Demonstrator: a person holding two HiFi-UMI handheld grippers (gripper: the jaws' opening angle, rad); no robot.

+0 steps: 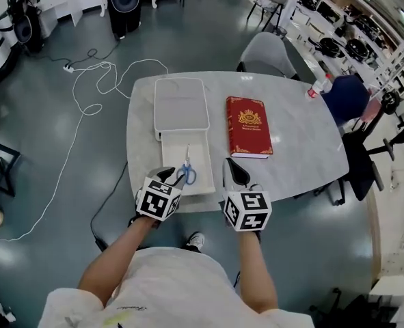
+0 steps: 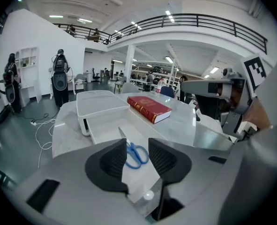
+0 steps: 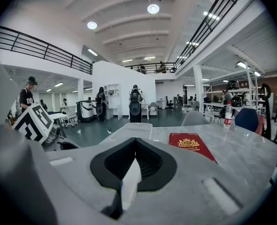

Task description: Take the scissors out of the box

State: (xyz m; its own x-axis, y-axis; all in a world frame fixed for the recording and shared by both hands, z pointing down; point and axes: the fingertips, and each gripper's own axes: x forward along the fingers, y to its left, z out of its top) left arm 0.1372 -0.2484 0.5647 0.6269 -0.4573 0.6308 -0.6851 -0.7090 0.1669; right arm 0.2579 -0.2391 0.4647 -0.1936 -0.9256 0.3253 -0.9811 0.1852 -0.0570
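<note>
Head view: left gripper [image 1: 170,175] jaws apart

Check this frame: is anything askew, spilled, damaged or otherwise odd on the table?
Nothing stands out. The white box sits square on the table with its drawer pulled out and the scissors lying flat inside. The red book lies flat beside it, and the bottle stands upright at the far edge. No spill or damage shows.

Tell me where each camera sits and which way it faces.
Head view: on the head, steeply down at the table, box and scissors; both forearms show.
Left gripper view: on the left gripper, along its open jaws toward the scissors.
Right gripper view: on the right gripper, past its shut jaws across the table.
All three show the book.
</note>
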